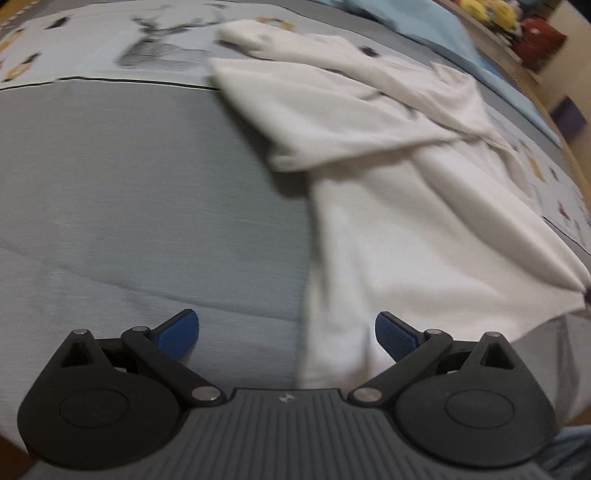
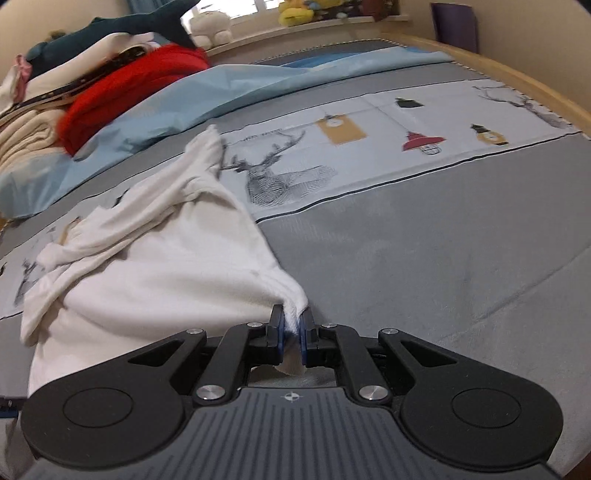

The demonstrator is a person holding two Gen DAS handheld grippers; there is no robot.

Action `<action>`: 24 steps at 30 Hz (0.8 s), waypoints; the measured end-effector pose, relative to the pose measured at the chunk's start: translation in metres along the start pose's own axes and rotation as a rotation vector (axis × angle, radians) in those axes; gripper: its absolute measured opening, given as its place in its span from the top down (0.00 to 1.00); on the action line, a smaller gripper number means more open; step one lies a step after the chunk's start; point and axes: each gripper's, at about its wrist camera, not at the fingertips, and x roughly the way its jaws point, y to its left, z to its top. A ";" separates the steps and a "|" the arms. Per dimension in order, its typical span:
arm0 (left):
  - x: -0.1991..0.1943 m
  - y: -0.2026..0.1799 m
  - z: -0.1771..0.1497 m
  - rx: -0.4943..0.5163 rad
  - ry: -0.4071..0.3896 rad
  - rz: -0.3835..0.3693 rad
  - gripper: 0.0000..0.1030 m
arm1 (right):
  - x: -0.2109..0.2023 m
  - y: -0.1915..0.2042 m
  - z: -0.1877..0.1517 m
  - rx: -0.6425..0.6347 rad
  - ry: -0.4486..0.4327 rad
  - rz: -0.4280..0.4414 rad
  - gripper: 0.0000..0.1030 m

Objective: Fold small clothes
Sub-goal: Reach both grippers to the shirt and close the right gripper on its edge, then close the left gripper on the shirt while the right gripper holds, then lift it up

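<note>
on the grey bedspread [image 2: 424, 258], with its printed band of a deer [image 2: 280, 177] and lanterns, a white garment [image 2: 155, 273] lies rumpled and partly doubled over itself. the right gripper [image 2: 292, 328] is clamped on a corner of that garment, a pinch of white cloth bunched between its blue pads and the fabric pulled taut toward it. the left gripper [image 1: 287, 332] hangs above the bed with its jaws spread wide and nothing between them; the garment's near edge [image 1: 332, 332] runs just inside its right finger [image 1: 397, 334], though blur makes it hard to say whether they touch. behind, a pale blue sheet [image 2: 184, 99], a red cloth [image 2: 133, 88] and plush toys [image 2: 295, 11] crowd the far side.
</note>
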 end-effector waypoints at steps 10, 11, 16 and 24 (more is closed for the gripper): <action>-0.001 -0.049 -0.006 0.046 -0.032 -0.092 0.95 | 0.017 -0.004 0.004 0.017 0.042 0.027 0.92; -0.010 -0.048 -0.004 0.021 -0.044 -0.099 0.95 | 0.016 -0.005 0.005 0.022 0.030 0.039 0.92; -0.150 -0.043 0.029 -0.023 -0.322 -0.165 0.96 | -0.054 0.005 0.036 0.007 -0.150 0.217 0.93; -0.386 -0.072 0.070 -0.008 -0.738 -0.163 0.96 | -0.271 0.049 0.141 -0.103 -0.619 0.351 0.95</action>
